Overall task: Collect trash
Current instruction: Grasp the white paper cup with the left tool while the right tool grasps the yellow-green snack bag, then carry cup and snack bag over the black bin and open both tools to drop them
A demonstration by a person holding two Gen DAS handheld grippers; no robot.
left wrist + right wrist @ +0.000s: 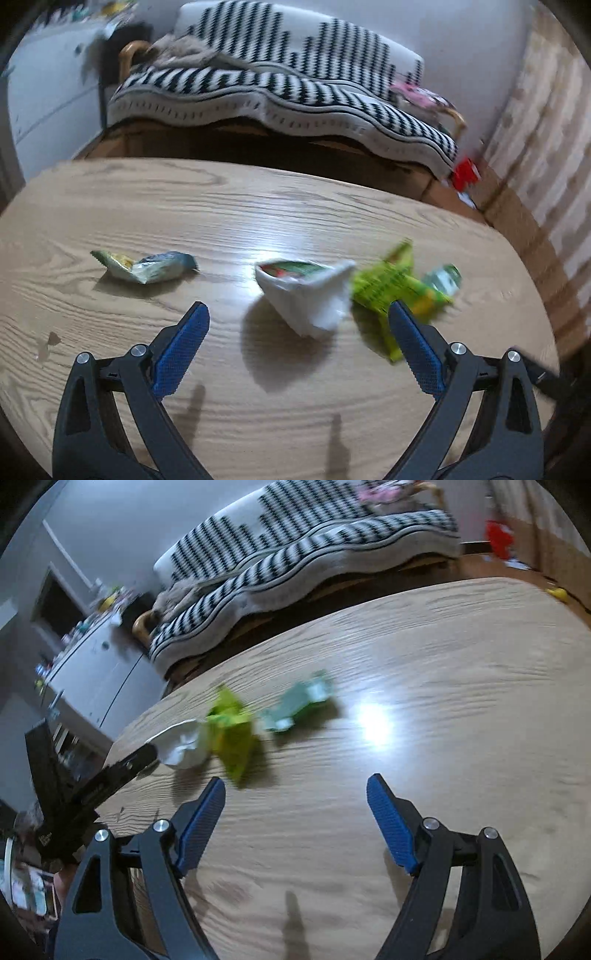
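Note:
Several crumpled wrappers lie on the wooden table (258, 206). In the left wrist view a white crumpled bag (310, 295) sits just ahead of my open left gripper (297, 310). A yellow-green wrapper (391, 288) lies to its right, a pale green one (443, 278) beyond that, and a blue-green wrapper (147, 266) lies to the left. In the right wrist view my right gripper (295, 786) is open and empty above the table (443, 701). The white bag (184, 744), yellow-green wrapper (232, 731) and green wrapper (299, 705) lie ahead to its left.
A sofa with a black-and-white striped cover (280, 92) stands beyond the table's far edge. A grey cabinet (96, 664) stands at the left. A red object (465, 173) lies on the floor by the wall. The other gripper's black arm (85, 786) shows at the left.

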